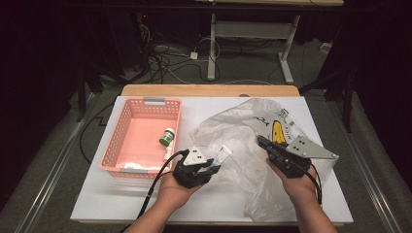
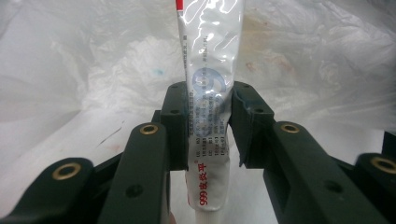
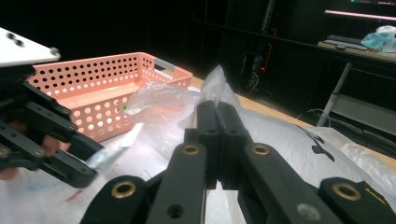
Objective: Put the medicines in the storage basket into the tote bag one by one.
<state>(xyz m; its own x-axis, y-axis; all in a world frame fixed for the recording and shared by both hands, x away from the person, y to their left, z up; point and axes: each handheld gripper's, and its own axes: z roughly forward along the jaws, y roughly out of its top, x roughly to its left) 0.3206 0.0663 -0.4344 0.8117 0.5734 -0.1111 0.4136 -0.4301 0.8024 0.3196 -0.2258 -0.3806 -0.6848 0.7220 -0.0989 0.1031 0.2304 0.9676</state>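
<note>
- Left of the left claw (image 1: 214,164), on the white worktop (image 1: 97,194), stands a pink basket (image 1: 127,141) with holes in its walls; a small green-capped bottle (image 1: 167,137) lies inside it, near its right wall.
- Between the left claw's jaws sits a silvery tube (image 2: 208,93) with red print near its lower end. The jaws are partly closed and clamped on its sides, and the tube sticks out beyond the tips toward the bag.
- Just past those tips, and spreading away to their right, lies a crumpled clear plastic bag (image 1: 243,131) with a yellow and black mark on it.
- Right of the left claw, the right claw (image 1: 261,141) rests over the bag. Its jaws are pressed fully together; whether they pinch the plastic I cannot tell.
</note>
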